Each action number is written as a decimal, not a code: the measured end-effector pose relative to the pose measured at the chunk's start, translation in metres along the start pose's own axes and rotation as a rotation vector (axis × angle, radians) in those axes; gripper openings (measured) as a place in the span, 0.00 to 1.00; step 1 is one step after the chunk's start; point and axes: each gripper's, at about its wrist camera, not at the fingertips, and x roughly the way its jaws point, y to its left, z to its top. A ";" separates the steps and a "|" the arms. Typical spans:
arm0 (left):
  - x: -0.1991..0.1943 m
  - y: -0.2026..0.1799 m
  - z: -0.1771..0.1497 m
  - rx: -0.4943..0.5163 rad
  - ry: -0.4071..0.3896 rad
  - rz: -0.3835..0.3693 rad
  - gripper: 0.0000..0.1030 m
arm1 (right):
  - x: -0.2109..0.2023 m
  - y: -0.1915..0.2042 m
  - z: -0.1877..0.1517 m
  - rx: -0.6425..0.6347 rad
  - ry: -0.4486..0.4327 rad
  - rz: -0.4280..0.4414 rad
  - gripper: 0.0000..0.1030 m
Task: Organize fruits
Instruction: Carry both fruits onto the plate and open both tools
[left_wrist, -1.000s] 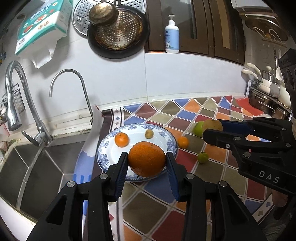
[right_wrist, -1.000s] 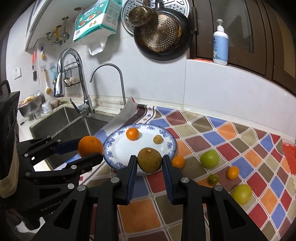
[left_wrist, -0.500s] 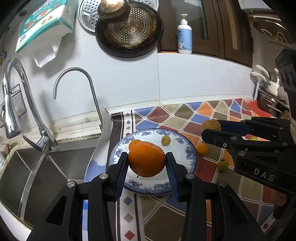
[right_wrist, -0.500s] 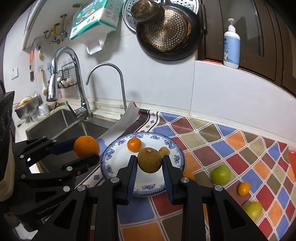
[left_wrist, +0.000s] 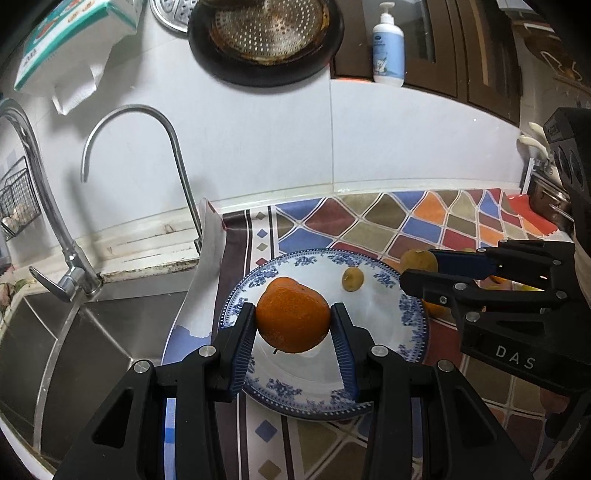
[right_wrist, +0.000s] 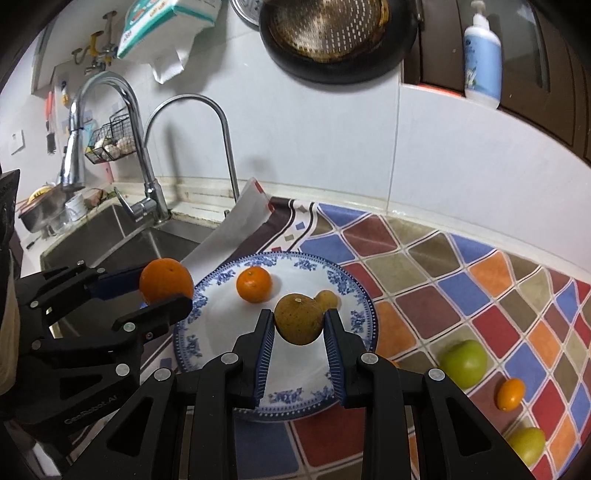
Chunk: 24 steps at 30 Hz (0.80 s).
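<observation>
Both claws had advanced over the blue-rimmed plate (right_wrist: 364, 295): the left gripper (left_wrist: 293, 325) clamping the large orange (left_wrist: 293, 319), the right gripper (right_wrist: 299, 328) at its 3 o'clock clamping the brownish-green fruit (right_wrist: 299, 318), release pending.

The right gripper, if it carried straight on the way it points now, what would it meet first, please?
Most likely the blue-rimmed plate: the right gripper, shut on a brownish fruit, points down at its bare white middle, though depth is uncertain.

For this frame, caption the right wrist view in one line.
Right gripper carries a brownish fruit over the blue-rimmed plate.
</observation>
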 end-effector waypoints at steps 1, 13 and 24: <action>0.004 0.001 0.000 0.000 0.006 -0.001 0.39 | 0.005 -0.001 0.000 0.002 0.009 0.001 0.28; 0.047 0.008 -0.006 0.003 0.095 -0.005 0.39 | 0.051 -0.006 -0.004 0.018 0.097 0.024 0.28; 0.070 0.010 -0.009 0.002 0.140 -0.014 0.40 | 0.076 -0.013 -0.008 0.042 0.153 0.018 0.28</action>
